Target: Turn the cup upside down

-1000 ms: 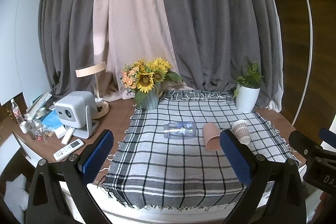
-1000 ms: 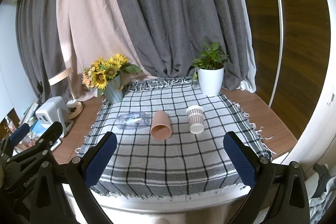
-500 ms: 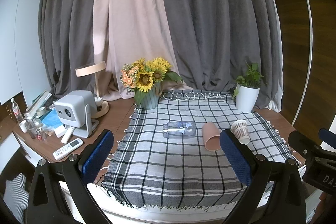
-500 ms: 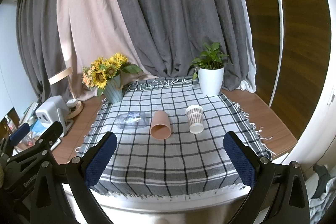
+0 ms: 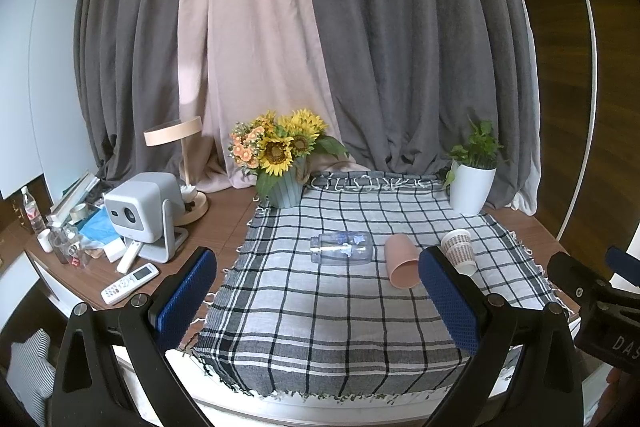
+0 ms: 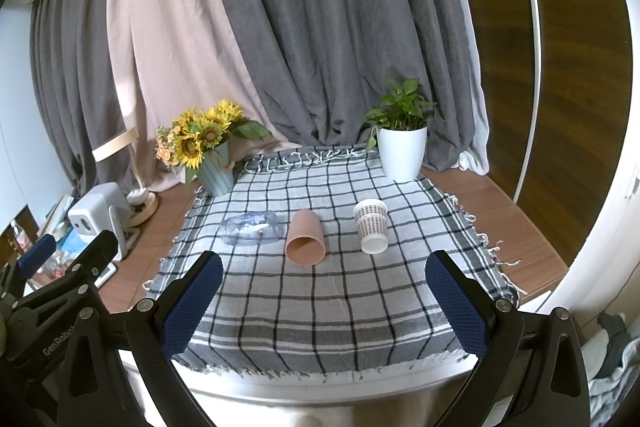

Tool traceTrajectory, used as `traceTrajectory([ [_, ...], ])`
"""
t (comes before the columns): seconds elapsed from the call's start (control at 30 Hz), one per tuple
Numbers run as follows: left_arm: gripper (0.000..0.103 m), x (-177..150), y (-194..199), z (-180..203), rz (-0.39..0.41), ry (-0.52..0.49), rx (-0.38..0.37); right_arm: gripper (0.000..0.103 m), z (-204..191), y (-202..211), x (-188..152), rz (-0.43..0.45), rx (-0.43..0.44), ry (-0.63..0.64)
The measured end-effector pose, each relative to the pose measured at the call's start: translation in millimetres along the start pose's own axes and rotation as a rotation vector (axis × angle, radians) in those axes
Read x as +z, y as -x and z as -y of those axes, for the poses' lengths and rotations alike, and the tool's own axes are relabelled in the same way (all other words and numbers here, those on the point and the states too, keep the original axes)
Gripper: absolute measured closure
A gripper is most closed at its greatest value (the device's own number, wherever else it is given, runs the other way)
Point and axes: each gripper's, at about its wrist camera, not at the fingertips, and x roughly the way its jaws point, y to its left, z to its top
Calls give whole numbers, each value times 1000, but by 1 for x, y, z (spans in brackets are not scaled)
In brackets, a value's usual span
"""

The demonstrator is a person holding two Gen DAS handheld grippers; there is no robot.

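A pink cup lies on its side on the checked cloth, mouth toward me; it also shows in the left wrist view. A patterned paper cup lies tilted to its right, seen too in the left wrist view. A clear glass jar lies on its side to the left, also in the left wrist view. My left gripper and right gripper are open and empty, held back near the table's front edge.
A sunflower vase stands at the cloth's back left and a white potted plant at the back right. A projector, a lamp, a remote and small clutter sit on the wood table to the left.
Both views have shifted very slightly; the cups and jar have not moved and both grippers stay open.
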Motion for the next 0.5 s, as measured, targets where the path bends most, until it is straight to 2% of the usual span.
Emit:
traceTrajectory([
  [0.33, 0, 6, -12, 0, -16, 2, 3, 1, 5, 1, 10, -8, 6, 1],
  [0.5, 0, 11, -35, -4, -42, -5, 3, 1, -2, -25, 6, -26, 6, 0],
])
